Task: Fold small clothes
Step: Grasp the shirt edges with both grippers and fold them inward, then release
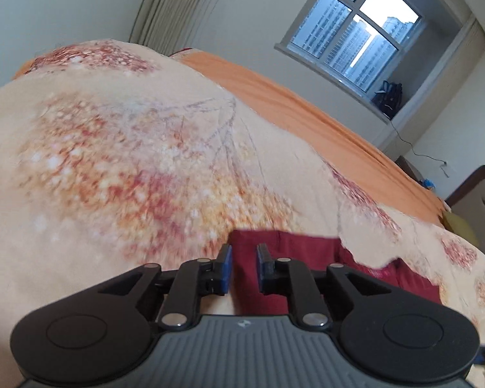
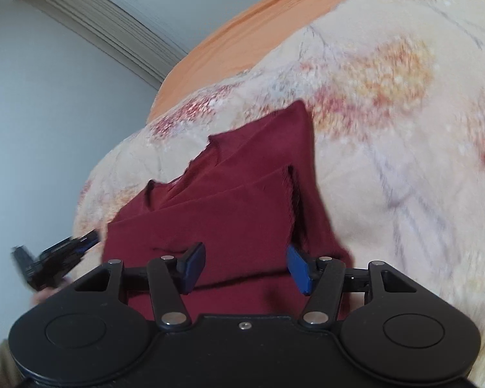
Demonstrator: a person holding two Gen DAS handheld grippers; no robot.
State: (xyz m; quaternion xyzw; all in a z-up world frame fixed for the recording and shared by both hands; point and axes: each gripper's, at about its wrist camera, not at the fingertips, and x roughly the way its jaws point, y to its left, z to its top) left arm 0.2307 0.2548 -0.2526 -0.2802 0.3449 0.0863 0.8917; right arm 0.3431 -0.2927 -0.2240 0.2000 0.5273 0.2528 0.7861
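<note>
A dark red garment (image 2: 236,194) lies folded in layers on the floral blanket (image 2: 388,129), with one pointed corner toward the far side. My right gripper (image 2: 245,266) hangs over its near part, open wide, both blue pads clear of the cloth. In the left wrist view the same garment (image 1: 307,252) shows at the bottom, partly tucked under a blanket fold. My left gripper (image 1: 244,252) sits at its left edge with a narrow gap between the pads; the cloth lies beneath and is not pinched. The left gripper (image 2: 90,239) also shows blurred at the garment's left side.
The cream floral blanket (image 1: 145,161) covers most of the bed over an orange sheet (image 1: 291,103). A headboard (image 1: 478,200) and a yellow pillow (image 1: 459,226) are at the right. A window (image 1: 355,32) with a dark bag (image 1: 388,95) on its sill is behind.
</note>
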